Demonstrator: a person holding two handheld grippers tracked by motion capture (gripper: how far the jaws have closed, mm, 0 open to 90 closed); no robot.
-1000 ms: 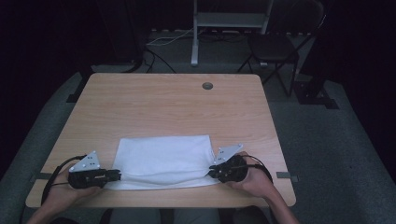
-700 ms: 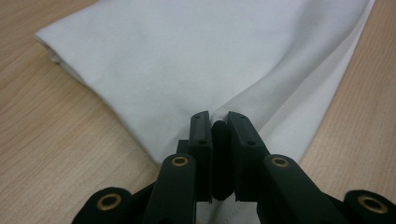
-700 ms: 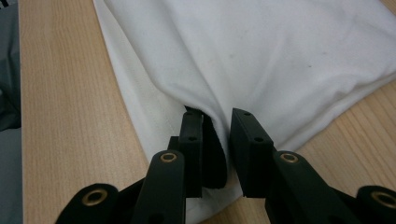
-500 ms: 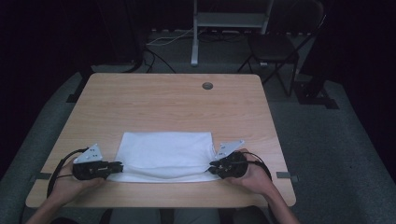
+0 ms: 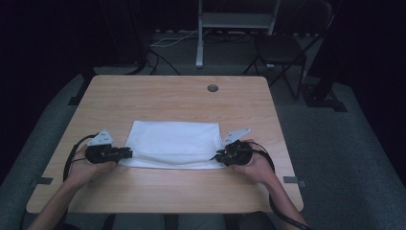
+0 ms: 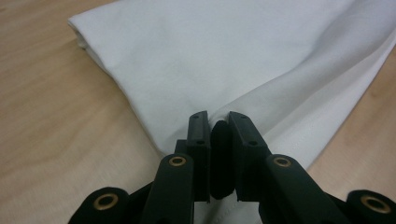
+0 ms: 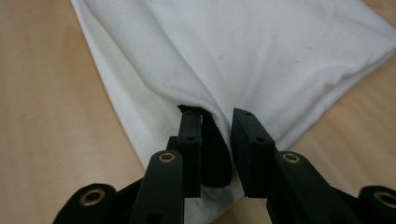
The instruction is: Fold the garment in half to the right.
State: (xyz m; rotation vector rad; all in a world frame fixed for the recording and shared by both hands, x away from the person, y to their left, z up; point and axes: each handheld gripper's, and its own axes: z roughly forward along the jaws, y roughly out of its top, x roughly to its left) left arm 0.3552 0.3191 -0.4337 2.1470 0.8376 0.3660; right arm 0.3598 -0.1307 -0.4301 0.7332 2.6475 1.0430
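Observation:
A white folded cloth [image 5: 174,141] lies flat on the near half of the wooden table [image 5: 167,100]. My left gripper [image 5: 128,153] is at its near left corner, held in a hand. In the left gripper view the jaws of that gripper [image 6: 219,119] stand nearly together, pinching the cloth [image 6: 233,56], which creases at their tips. My right gripper [image 5: 215,156] is at the near right corner. In the right gripper view the cloth [image 7: 243,46] puckers into the narrow gap of that gripper [image 7: 215,114].
A round cable hole [image 5: 212,88] sits near the table's far edge. Behind the table stand a dark chair [image 5: 282,48] and a metal stand [image 5: 200,38], with cables on the floor. Bare wood lies on all sides of the cloth.
Both grippers moved away from the person and took the cloth along. The raised, bunched top layer has settled flat.

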